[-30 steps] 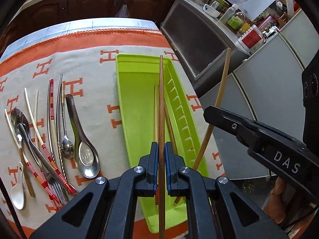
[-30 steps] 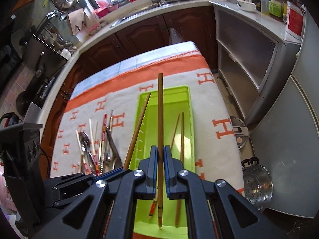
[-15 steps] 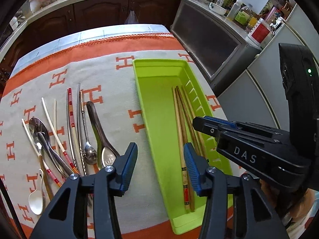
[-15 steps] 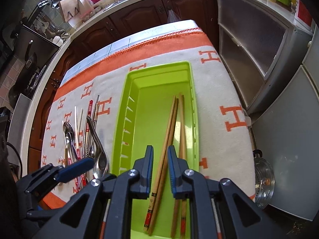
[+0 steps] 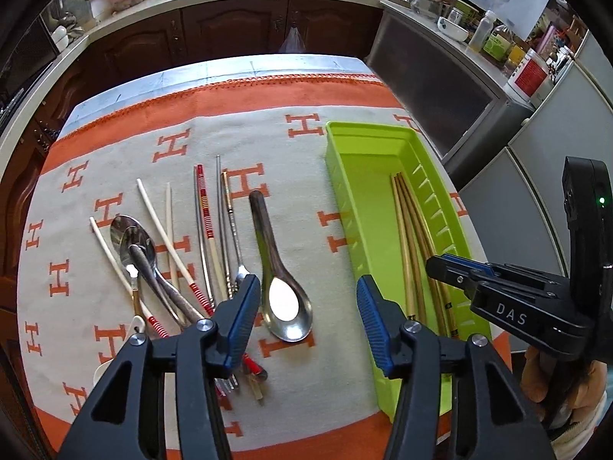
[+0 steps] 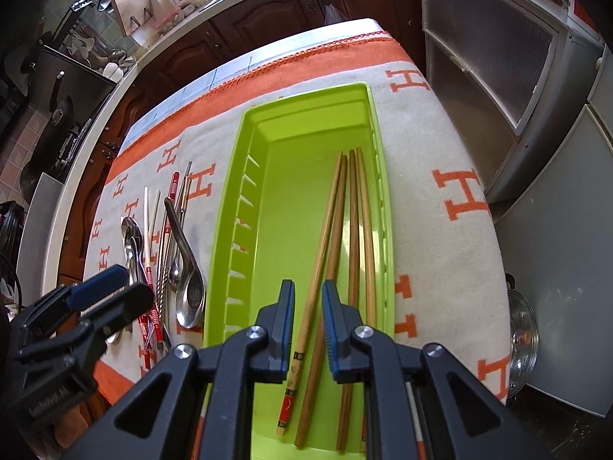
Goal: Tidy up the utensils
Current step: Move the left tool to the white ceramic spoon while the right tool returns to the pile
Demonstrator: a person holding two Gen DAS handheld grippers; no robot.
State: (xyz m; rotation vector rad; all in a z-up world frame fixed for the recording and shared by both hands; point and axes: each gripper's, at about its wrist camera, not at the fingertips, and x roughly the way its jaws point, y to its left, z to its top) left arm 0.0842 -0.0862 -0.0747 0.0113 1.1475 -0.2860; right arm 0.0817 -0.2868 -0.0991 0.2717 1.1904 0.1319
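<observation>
- Left wrist view: the left gripper (image 5: 308, 308) points steeply down over the cloth (image 5: 306, 161), between the loose cutlery and the green tray (image 5: 367, 136). Its jaws stand apart and are opening, with nothing between them; the large metal spoon (image 5: 281, 287) lies on the cloth below the gap.
- Right wrist view: the right gripper (image 6: 308, 326) points steeply down over the near end of the tray (image 6: 306, 94). Its jaws are slightly parted; wooden chopsticks (image 6: 333, 230) lie in the tray beneath the gap, and the pads do not press on them.
- A second ago each gripper was clamped on one wooden chopstick, held over the tray. Both sticks now lie in the tray and both grippers have let go. The left gripper has moved from above the tray to above the cloth; the right has sunk closer to the tray.
- Count, tray: four wooden chopsticks (image 5: 412, 237), side by side along its right half, tips away from the cameras.
- Count, cloth: one large metal spoon, two smaller metal spoons (image 5: 132, 239) overlapping, a white spoon (image 5: 132, 324) partly hidden, and several white, red-banded and metal chopsticks (image 5: 205, 222) crossing in a pile; their exact number cannot be told.
</observation>
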